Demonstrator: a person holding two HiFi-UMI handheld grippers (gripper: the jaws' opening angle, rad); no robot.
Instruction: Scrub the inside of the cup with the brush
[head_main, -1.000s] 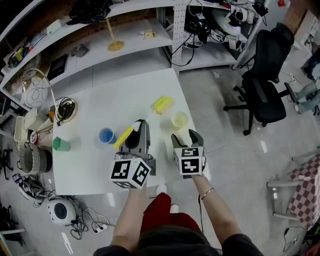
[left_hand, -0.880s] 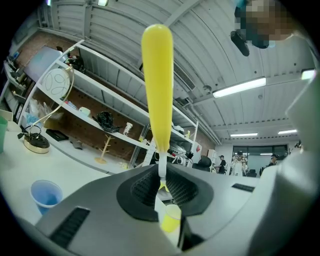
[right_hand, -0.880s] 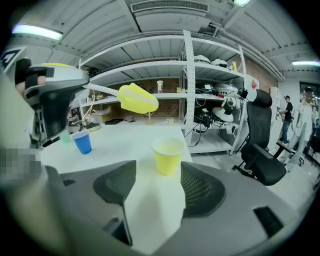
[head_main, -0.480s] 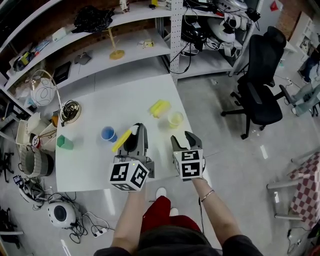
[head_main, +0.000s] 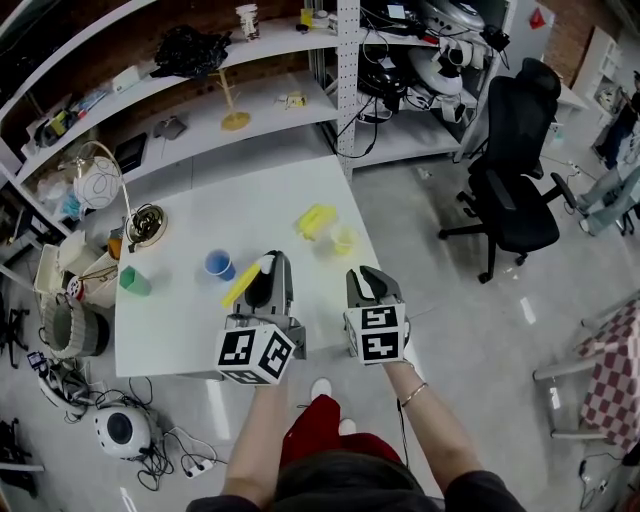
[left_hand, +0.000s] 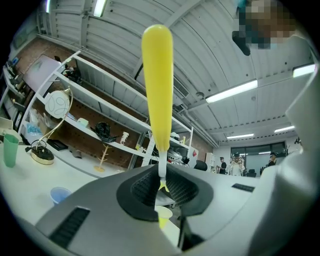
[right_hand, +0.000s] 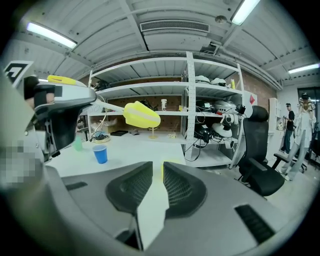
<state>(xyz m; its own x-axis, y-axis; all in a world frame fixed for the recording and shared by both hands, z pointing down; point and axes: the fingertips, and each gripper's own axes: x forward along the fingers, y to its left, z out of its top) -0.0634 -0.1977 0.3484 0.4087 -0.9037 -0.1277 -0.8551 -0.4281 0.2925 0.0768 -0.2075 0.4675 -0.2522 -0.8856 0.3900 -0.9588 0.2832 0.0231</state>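
White table (head_main: 180, 310) below, my left gripper (left_hand: 161, 185) clamps the brush (left_hand: 157, 85) handle, while my right gripper's (right_hand: 154, 175) empty, closing jaws hide most of the yellow cup (head_main: 345, 240) beyond.

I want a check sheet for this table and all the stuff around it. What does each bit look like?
Surface: white table, cups standing on it.
Job's things: yellow brush upright in the left hand-held gripper; yellow cup near the table's right edge.
Clutter: blue cup, green cup.
Grippers: left shut on the brush's stem; right hand-held gripper jaws closing, nothing between them.
Cables: tangle on the floor.
Surroundings: shelves, black office chair.
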